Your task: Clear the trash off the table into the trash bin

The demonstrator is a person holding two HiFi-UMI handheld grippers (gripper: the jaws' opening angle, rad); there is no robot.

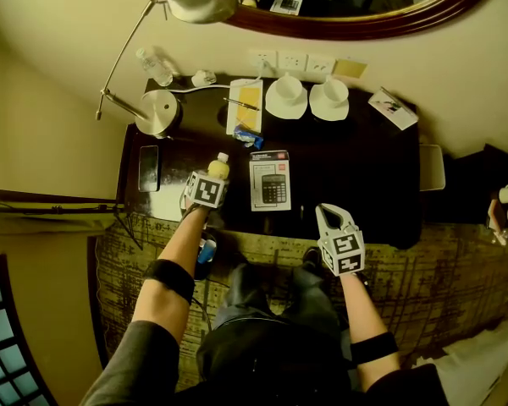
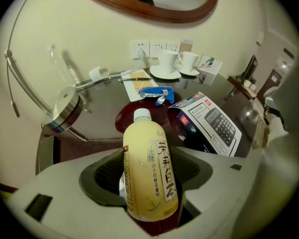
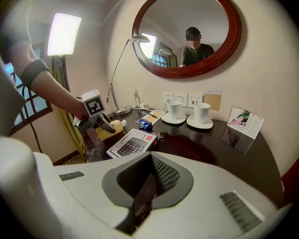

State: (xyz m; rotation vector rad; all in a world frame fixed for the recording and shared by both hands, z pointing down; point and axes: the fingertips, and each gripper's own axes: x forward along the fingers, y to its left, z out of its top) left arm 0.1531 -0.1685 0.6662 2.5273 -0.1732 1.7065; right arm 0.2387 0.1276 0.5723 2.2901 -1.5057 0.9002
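Left gripper (image 1: 213, 178) clasps bottle (image 2: 148, 168) at near table (image 1: 356, 167) edge; right gripper (image 1: 332, 214) closed, empty.

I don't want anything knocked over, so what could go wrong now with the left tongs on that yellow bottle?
The bottle is smooth and round, so it might slip from the left tongs or swing when lifted. The calculator box sits close beside it and could get nudged on the way up.
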